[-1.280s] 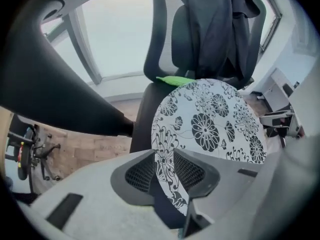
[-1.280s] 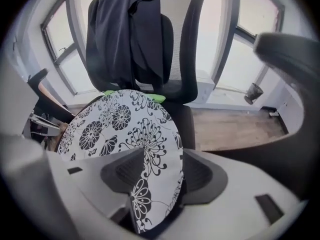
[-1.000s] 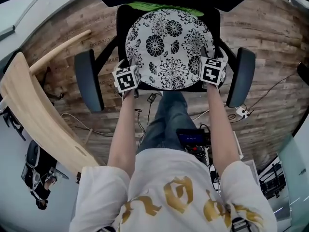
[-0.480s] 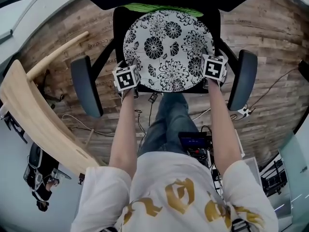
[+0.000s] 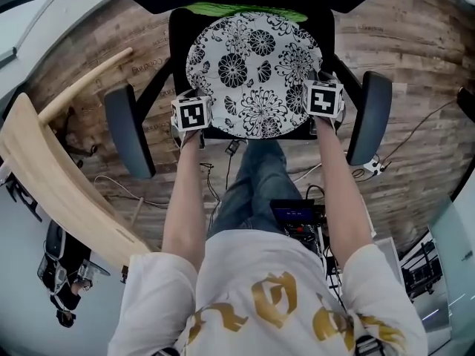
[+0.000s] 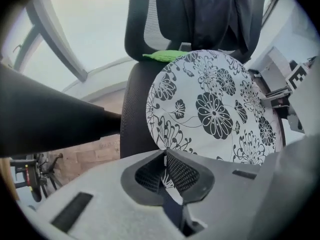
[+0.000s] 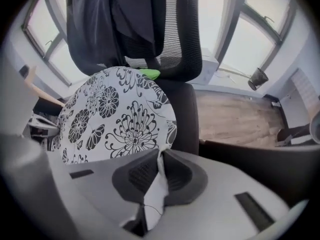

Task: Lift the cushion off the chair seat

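A round white cushion with black flower print lies on the black chair seat. My left gripper sits at its front-left rim and points straight down. In the left gripper view the closing jaws pinch the cushion's edge between the mesh pads. My right gripper is at the front-right rim. Its jaws are closing too, with a fold of the cushion's white fabric squeezed between them.
Two dark armrests flank the seat close to both grippers. A green item lies behind the cushion. A dark garment hangs on the backrest. A curved wooden board stands left, and cables lie on the wood floor.
Both gripper cubes have edged up the picture onto the cushion's front rim, the right one more. The cushion still lies on the seat.
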The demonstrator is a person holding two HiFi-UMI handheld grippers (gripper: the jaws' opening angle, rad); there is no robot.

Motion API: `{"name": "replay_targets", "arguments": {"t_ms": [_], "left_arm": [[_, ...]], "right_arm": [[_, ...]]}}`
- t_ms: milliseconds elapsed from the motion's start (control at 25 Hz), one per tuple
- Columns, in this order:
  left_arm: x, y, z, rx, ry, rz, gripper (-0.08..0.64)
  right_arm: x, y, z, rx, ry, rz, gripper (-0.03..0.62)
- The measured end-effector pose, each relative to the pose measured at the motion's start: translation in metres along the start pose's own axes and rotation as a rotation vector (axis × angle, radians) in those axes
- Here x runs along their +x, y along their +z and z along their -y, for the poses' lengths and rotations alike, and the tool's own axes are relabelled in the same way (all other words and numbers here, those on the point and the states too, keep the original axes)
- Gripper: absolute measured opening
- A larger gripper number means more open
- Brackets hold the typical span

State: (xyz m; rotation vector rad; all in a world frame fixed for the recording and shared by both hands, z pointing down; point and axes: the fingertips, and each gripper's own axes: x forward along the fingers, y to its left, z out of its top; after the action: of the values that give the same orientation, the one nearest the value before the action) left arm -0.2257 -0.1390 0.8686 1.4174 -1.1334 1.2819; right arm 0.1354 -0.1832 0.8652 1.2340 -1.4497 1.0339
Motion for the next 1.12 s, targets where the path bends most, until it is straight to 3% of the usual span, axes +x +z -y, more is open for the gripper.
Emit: {"name": "replay_targets", "arguments": {"t_ms": [280,520,880,1120], "left_arm": [[-0.008,0.003,0.001,0.018,-0.013,-0.011,0.019],[-0.034,0.003,0.004,-0.064,-0.030,0.019,0.018],[-0.073,0.010,0.004,-0.088,-0.021,0.068,0.018],[-0.092,0.015,0.011,0.000,-0.025,0.100,0.018]], "right_arm": [[-0.008,0.003,-0.001,-0.053,0.019,-0.013,0.028],[-0.030,0.007,-0.005,-0.083,0.001,-0.008,0.028],[-0.073,0.017,-0.012,-0.123,-0.001,0.033,0.028],[-0.096,0.020,-0.007,-0.164,-0.016,0.061,0.029]]}}
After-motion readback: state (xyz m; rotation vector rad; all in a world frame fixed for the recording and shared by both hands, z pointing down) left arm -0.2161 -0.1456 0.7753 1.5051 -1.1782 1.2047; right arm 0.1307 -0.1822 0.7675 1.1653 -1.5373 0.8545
